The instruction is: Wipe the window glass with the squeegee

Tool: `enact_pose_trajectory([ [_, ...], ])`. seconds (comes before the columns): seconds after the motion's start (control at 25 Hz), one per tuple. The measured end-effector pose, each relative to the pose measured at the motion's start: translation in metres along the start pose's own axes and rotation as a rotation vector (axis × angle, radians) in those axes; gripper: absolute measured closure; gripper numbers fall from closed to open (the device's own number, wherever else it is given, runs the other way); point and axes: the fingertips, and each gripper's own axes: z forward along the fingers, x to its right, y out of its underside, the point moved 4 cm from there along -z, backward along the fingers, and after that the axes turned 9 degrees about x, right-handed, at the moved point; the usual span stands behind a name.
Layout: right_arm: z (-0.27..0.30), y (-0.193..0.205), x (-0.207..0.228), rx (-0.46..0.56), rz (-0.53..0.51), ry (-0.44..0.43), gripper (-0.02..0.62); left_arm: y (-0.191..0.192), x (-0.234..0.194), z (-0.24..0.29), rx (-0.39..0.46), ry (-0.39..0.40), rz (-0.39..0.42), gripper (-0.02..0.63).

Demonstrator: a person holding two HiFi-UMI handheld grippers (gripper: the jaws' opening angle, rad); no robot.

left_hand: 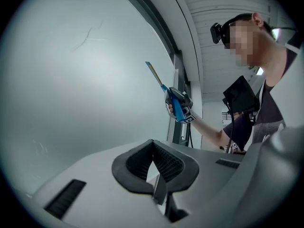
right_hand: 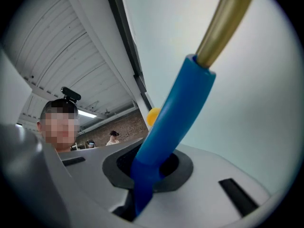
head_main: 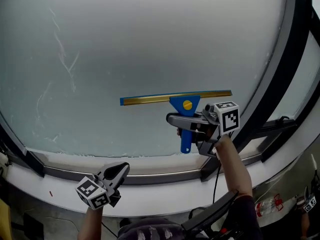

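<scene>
Nearest, left tool (head_main: 121, 167) hangs closed on nothing; right tool (head_main: 187, 127) clamps the blue-handled, brass-railed squeegee (head_main: 184, 105), whose level blade (head_main: 155, 99) needs even pressure across the pale window glass (head_main: 150, 39).

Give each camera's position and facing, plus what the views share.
Head view: on the person's head, facing the window glass; both forearms, left gripper, right gripper holding the squeegee.
Left gripper view: on the left gripper, past its shut jaws along the glass to the squeegee; person's torso, right arm.
Right gripper view: on the right gripper, up the squeegee's blue handle to its brass blade; person's head.
Shared: all three show squeegee and glass.
</scene>
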Motion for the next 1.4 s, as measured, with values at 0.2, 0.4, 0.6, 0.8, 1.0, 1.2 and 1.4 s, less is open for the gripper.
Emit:
enact_pose_trajectory([
  [0.2,0.103,-0.039,0.01,0.045,-0.106,0.046,0.571,-0.05,-0.088,-0.04,0.01,0.071,0.035,0.601],
  [0.4,0.16,-0.063,-0.015,0.037,-0.211,0.109,0.571,-0.123,-0.09,-0.04,0.093,0.191,0.148,0.601],
  [0.6,0.203,-0.099,-0.02,0.027,-0.277,0.158,0.571,-0.228,-0.083,-0.028,0.179,0.297,0.396,0.601],
  [0.8,0.232,-0.134,-0.024,0.04,-0.303,0.117,0.571,-0.281,-0.074,-0.028,0.267,0.329,0.487,0.601],
  [1.0,0.229,-0.133,-0.027,0.054,-0.298,0.034,0.571,-0.233,-0.066,-0.034,0.268,0.339,0.485,0.601],
  [1.2,0.224,-0.202,-0.022,0.098,-0.297,0.051,0.571,-0.245,-0.065,-0.007,0.231,0.334,0.501,0.601],
  [1.4,0.222,-0.239,-0.011,0.11,-0.268,0.084,0.571,-0.257,-0.065,0.001,0.242,0.321,0.508,0.601],
])
